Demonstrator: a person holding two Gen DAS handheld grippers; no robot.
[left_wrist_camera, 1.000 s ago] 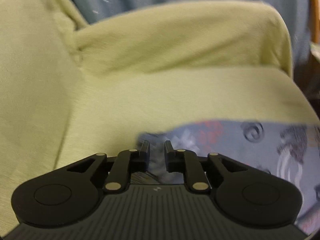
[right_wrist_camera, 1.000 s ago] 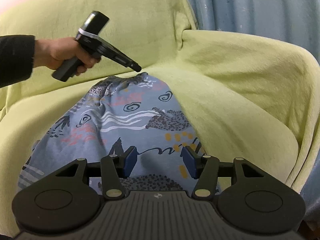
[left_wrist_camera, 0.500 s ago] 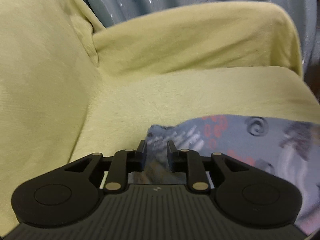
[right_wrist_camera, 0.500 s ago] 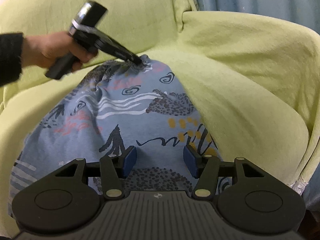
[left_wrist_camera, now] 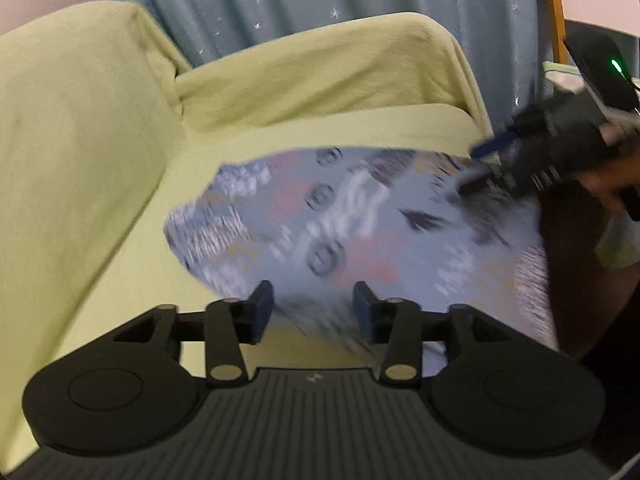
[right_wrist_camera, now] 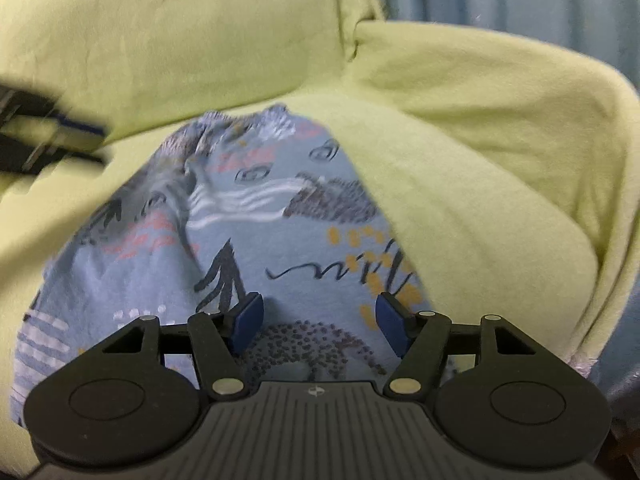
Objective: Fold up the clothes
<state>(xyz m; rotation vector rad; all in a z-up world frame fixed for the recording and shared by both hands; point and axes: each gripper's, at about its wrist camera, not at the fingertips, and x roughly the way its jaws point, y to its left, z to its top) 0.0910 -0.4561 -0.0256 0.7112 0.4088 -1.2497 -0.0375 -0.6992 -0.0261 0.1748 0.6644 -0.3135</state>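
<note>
Lying flat on green sofa cover [right_wrist_camera: 480,184]: patterned garment [right_wrist_camera: 280,240]; left tongs [left_wrist_camera: 314,312], right tongs [right_wrist_camera: 318,326] spread, empty.

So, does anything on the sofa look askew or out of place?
Only small things: the garment has a raised crease running down its left part and a bunched far edge, so it is not flat. Both grippers, left and right, are open.

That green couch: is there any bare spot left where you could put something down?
Yes. Bare seat lies between the patterned garment and the right armrest, and between the garment and the backrest. The seat's middle is crowded: the garment covers it, with the left gripper and right gripper open over it.
</note>
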